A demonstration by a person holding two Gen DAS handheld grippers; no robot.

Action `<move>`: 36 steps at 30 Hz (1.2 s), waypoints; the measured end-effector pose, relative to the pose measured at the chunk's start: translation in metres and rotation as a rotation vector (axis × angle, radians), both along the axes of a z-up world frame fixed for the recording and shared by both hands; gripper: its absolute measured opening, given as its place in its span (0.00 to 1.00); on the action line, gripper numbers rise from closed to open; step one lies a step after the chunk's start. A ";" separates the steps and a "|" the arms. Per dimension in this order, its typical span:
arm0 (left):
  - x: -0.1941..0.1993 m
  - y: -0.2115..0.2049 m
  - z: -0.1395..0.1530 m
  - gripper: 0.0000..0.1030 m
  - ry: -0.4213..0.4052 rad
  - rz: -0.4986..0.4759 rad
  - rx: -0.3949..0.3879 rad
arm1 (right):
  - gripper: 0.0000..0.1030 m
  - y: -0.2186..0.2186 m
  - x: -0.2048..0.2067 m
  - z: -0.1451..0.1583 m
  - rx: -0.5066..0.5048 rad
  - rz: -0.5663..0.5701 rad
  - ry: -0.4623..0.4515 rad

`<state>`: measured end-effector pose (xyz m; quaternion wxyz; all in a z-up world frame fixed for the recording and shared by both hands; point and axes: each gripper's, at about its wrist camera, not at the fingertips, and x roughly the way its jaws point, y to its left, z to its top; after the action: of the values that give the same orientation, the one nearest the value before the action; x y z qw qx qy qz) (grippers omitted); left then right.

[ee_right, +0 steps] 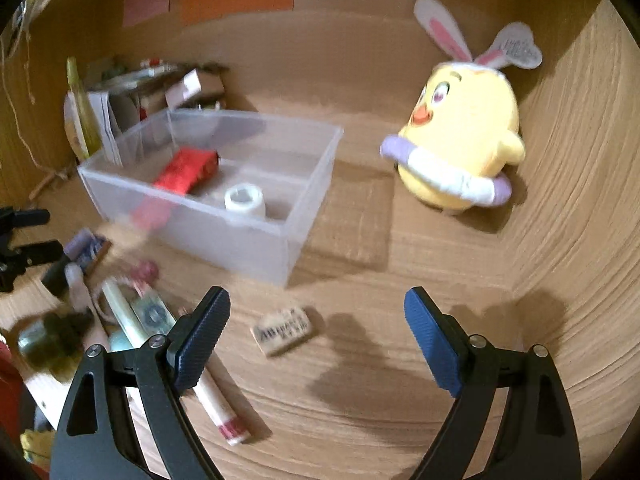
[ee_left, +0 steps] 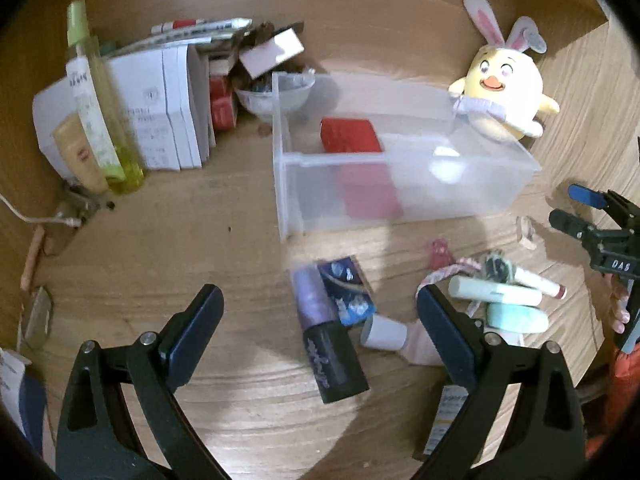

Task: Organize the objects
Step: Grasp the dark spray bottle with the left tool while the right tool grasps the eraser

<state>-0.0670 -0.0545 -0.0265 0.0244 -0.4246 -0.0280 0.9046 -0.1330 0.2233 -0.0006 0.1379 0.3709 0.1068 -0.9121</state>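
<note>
A clear plastic bin (ee_left: 460,196) (ee_right: 308,208) stands mid-table and holds a red box (ee_left: 349,135) (ee_right: 185,170) and a white roll (ee_right: 245,201). My left gripper (ee_left: 320,312) is open above a purple bottle with a black cap (ee_left: 326,340) and a blue packet (ee_left: 347,290). A pile of small items (ee_left: 500,292) lies to its right: tubes, a lip balm, a pale green case. My right gripper (ee_right: 318,320) is open over a small eraser (ee_right: 285,330), apart from it. In the left wrist view the right gripper (ee_left: 582,216) shows at the right edge.
A yellow chick plush with bunny ears (ee_left: 502,88) (ee_right: 460,136) sits right of the bin. Books (ee_left: 168,108), a green spray bottle (ee_left: 100,108), a bowl (ee_left: 272,96) and boxes crowd the back left. Wooden walls close in the back and right. A white tube (ee_right: 216,408) lies by my right gripper's left finger.
</note>
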 end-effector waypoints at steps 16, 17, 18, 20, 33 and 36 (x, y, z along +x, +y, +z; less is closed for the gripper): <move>0.011 -0.008 -0.014 0.61 -0.023 0.019 0.039 | 0.84 0.004 -0.015 -0.040 -0.006 0.014 -0.150; 0.011 -0.009 -0.013 0.58 -0.022 0.022 0.038 | 0.83 0.004 -0.016 -0.041 -0.007 0.015 -0.156; 0.012 -0.011 -0.014 0.56 -0.023 0.025 0.041 | 0.83 0.004 -0.016 -0.041 -0.006 0.017 -0.158; 0.012 -0.015 -0.016 0.54 -0.028 0.032 0.048 | 0.82 0.005 -0.017 -0.043 -0.002 0.018 -0.160; 0.005 -0.018 -0.026 0.25 -0.054 0.046 0.047 | 0.38 -0.007 -0.018 -0.044 -0.001 0.094 -0.156; 0.007 -0.017 -0.025 0.25 -0.042 0.053 0.031 | 0.38 -0.007 -0.016 -0.044 -0.002 0.086 -0.148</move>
<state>-0.0604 -0.0713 -0.0514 0.0067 -0.4421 -0.0539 0.8953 -0.1494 0.2167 -0.0448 0.1848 0.4323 0.1111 -0.8756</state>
